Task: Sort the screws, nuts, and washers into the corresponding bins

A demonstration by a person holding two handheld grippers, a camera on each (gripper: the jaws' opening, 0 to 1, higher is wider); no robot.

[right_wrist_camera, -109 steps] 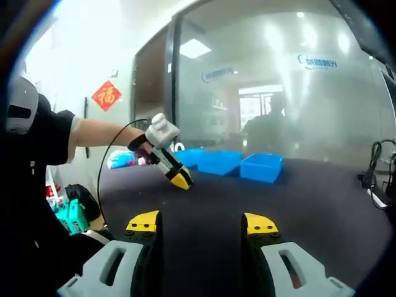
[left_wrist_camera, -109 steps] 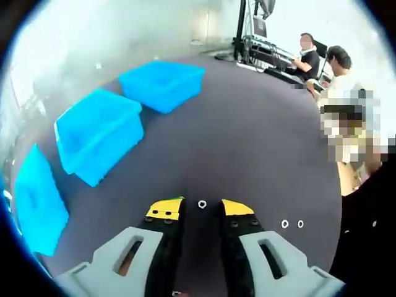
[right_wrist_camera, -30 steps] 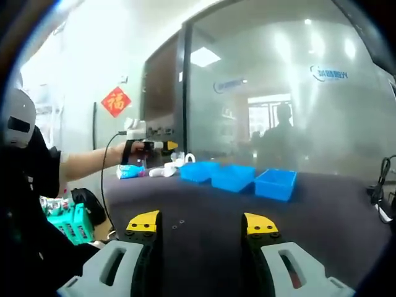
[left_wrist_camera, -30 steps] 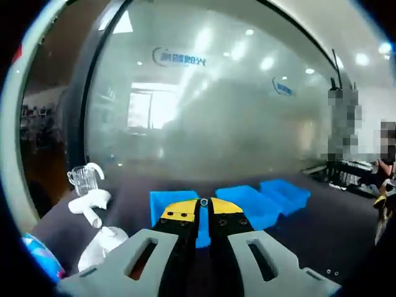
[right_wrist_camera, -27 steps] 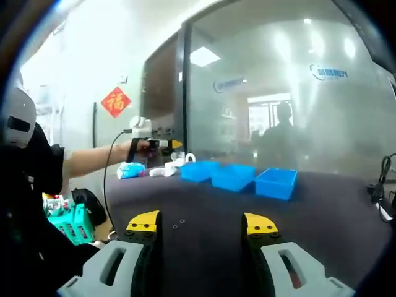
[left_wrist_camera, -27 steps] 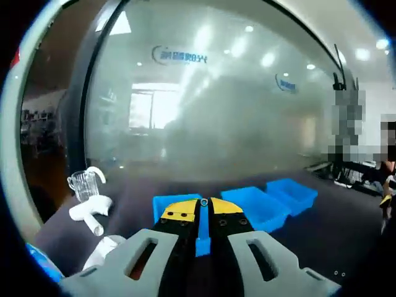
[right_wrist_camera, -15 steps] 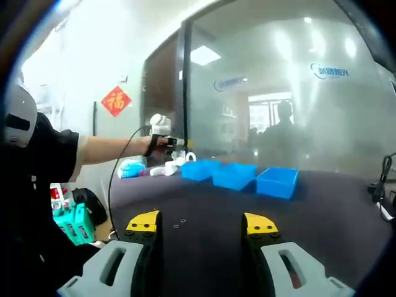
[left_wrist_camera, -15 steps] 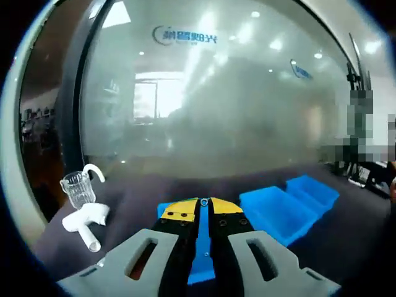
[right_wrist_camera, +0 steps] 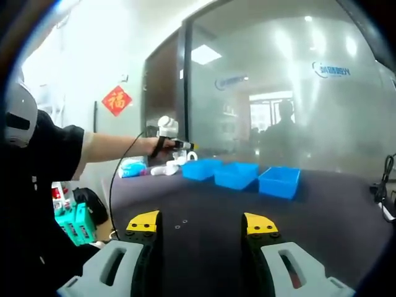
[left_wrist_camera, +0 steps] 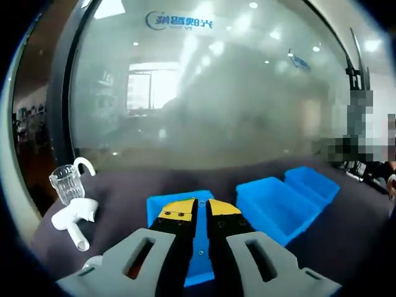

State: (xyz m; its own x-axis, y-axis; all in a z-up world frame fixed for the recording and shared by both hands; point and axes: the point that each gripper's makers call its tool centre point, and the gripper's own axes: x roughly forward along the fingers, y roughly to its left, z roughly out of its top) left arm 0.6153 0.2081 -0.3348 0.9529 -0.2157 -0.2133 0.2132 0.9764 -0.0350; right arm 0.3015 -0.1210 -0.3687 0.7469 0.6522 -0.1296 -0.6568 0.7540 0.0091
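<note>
In the left gripper view, the left gripper is held above the nearest of three blue bins, and its yellow-tipped jaws are almost closed, with only a thin gap between them. Whether a small part is held between the tips cannot be told; a tiny pale spot shows in the gap lower down, over the blue floor of the bin. The middle bin stands just beside the nearest one and the far bin comes after it, all in a row on the dark table. To the left of the bins stand a clear glass cup and a white curved piece. A frosted glass wall rises behind the table. In the right gripper view, the right gripper hangs low over the near part of the table, its jaws wide apart and holding nothing. Two small metal parts lie on the table just ahead of its left jaw. Farther away, the person's arm reaches out with the left gripper over the first bin of the row.
</note>
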